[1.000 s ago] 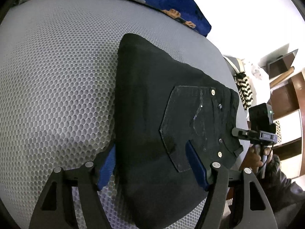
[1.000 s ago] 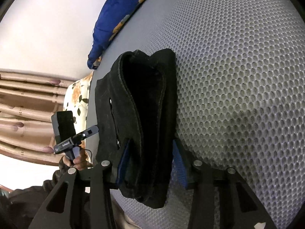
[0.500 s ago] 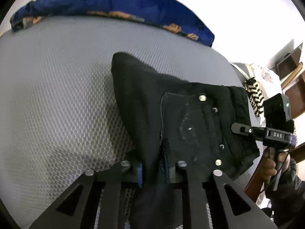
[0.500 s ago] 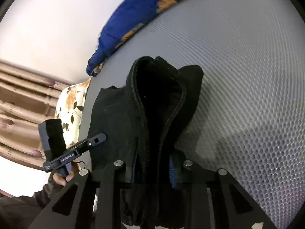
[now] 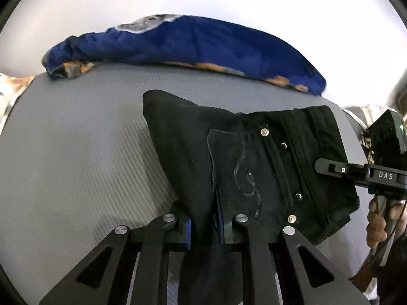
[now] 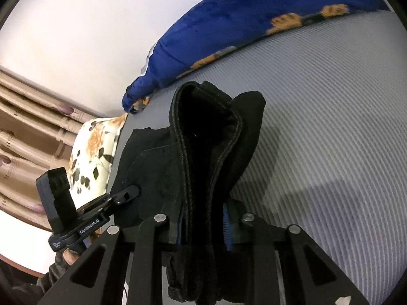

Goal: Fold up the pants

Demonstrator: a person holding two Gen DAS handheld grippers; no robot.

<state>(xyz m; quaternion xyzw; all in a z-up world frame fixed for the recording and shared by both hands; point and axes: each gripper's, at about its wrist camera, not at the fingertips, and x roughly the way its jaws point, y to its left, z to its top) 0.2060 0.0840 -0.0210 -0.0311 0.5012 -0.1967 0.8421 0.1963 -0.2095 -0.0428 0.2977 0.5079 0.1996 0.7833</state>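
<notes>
While the black pants point(image 5: 254, 167) lift in a bunched fold off the grey mattress point(image 5: 76, 157), the left gripper point(image 5: 203, 225) pinches their near edge and the right gripper point(image 6: 203, 225) clamps the waistband; open mattress lies beside them, blue blanket point(image 5: 193, 43) beyond.

Your left wrist camera looks forward along the left gripper point(image 5: 203, 225), very close to the black pants point(image 5: 244, 162), facing the blue blanket point(image 5: 190, 43) behind the pants, with the right gripper point(image 5: 330, 167) entering beside the pants at that view's right edge. Your right wrist camera sits just as close behind the right gripper point(image 6: 203, 225), looking along the pants point(image 6: 203, 137) from their other end. Both views share the pants, the grey mesh surface point(image 5: 63, 152) under them and the blanket point(image 6: 229, 33) beyond.
</notes>
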